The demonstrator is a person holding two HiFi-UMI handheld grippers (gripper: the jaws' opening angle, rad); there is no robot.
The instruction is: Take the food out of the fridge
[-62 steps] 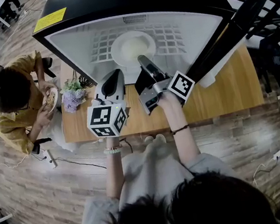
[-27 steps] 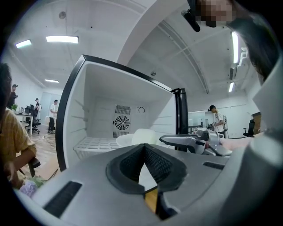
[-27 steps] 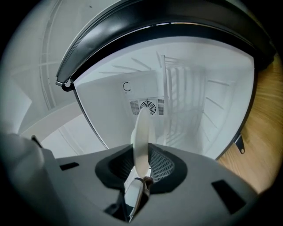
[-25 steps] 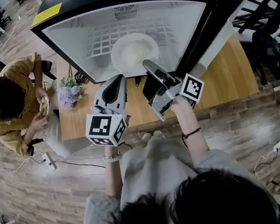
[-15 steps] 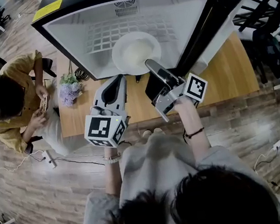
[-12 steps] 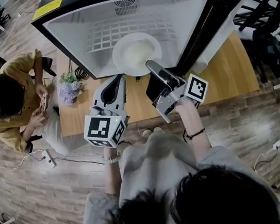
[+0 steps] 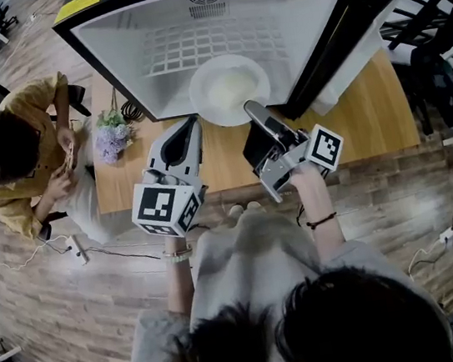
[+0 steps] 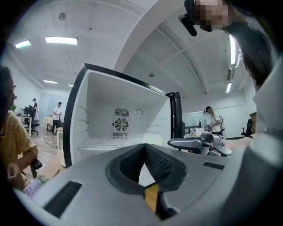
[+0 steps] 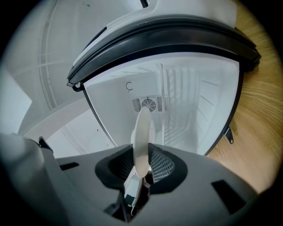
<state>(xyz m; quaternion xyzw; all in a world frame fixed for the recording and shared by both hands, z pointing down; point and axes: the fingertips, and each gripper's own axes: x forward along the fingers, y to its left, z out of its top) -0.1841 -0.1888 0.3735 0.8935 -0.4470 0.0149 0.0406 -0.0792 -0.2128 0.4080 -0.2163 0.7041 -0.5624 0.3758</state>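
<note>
A white plate [image 7: 228,91] with something pale on it sits half out of the open fridge [image 7: 202,19], over its front edge. My right gripper [image 7: 251,107] is shut on the plate's near rim. In the right gripper view the plate [image 9: 142,128] stands edge-on between the pads of the right gripper [image 9: 142,152], with the fridge's white inside [image 9: 190,101] behind it. My left gripper [image 7: 192,123] hovers over the table left of the plate, shut with nothing in it. In its own view the left gripper [image 8: 144,148] faces the fridge [image 8: 110,126].
The fridge stands on a wooden table [image 7: 371,133], its dark door [image 7: 348,31] swung open to the right. A bunch of flowers [image 7: 115,139] sits at the table's left end. A seated person in a yellow top [image 7: 12,157] is beside it.
My right gripper has drawn back toward me with the plate, which now overhangs the fridge's front edge. The left gripper has stayed put.
</note>
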